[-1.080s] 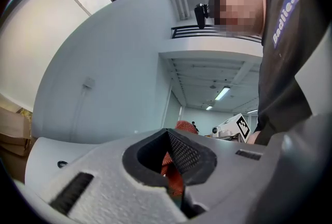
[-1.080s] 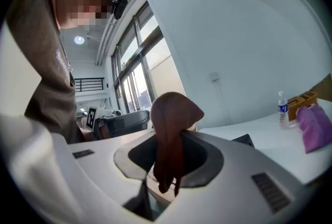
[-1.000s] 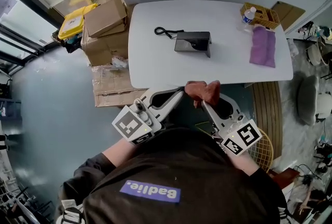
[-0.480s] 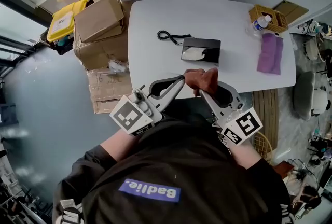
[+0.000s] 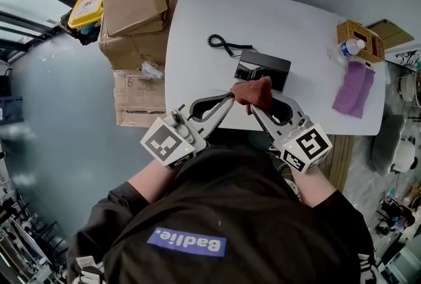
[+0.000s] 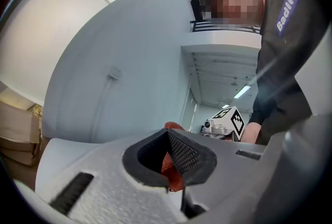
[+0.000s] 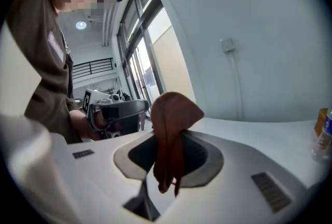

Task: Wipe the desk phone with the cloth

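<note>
The cloth (image 5: 254,93) is a small rust-brown rag, bunched into a lump. The left tool (image 5: 231,98) and the right tool (image 5: 252,106) both pinch it, above the near edge of the white surface (image 5: 197,46). Just beyond it the phone (image 5: 264,69) lies flat, black and glossy at its left end, with its coiled cord (image 5: 220,44) trailing far-left.

Cloth (image 5: 255,91): rust-brown woven fabric, soft, matt, creased into folds. Left gripper (image 5: 230,98) and right gripper (image 5: 252,107): pale grey plastic shells, finely stippled; pads (image 6: 184,153) black, rubbery-looking, cross-hatched. Desk phone (image 5: 263,70): black plastic, top face glossy and catching light. Table (image 5: 197,46): white top, smooth, matt. Boxes (image 5: 135,6): brown cardboard, matt. Basket (image 5: 360,36): woven wicker. Bottle (image 5: 345,50): clear plastic. Purple towel (image 5: 354,89): soft, matt fabric.
</note>
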A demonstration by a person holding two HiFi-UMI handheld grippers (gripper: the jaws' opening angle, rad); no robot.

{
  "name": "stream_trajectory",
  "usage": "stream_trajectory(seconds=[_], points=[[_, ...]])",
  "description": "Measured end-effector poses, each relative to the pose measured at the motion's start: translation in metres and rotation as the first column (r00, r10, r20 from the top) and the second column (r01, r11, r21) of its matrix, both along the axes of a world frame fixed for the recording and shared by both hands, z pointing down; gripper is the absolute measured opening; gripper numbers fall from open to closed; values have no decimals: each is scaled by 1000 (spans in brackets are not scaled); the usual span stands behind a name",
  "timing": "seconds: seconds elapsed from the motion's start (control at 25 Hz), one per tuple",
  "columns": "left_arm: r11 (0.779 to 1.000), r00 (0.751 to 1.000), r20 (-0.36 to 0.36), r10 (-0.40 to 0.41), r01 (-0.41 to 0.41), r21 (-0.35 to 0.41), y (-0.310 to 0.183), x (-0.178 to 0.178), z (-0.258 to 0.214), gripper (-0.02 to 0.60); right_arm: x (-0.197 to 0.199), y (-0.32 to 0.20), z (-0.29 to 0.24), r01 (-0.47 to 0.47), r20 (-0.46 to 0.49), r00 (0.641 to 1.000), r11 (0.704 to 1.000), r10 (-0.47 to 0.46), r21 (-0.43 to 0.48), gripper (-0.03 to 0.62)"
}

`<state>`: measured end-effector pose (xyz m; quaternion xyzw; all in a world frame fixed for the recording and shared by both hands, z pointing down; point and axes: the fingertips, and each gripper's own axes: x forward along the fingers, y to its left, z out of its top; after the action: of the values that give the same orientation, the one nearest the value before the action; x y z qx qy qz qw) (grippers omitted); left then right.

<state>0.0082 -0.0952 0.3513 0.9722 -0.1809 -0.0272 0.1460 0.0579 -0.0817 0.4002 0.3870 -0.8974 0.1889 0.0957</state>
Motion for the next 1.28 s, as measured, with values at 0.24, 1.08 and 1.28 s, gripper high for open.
stream_trajectory(seconds=[0.24,1.08,1.28], points=[[990,989,51,-139,141,-31,-24,12,24,9,19,-30,31,141,-76,987,989,-144,-46,110],[933,929,131,-346,356,-57,-77,3,93,9,1,-118,156,492,-557,622,828,-551,-270,110],[934,929,147,-339,351,-70,-79,0,108,9,3,-136,190,483,-648,504,808,-572,-338,110]])
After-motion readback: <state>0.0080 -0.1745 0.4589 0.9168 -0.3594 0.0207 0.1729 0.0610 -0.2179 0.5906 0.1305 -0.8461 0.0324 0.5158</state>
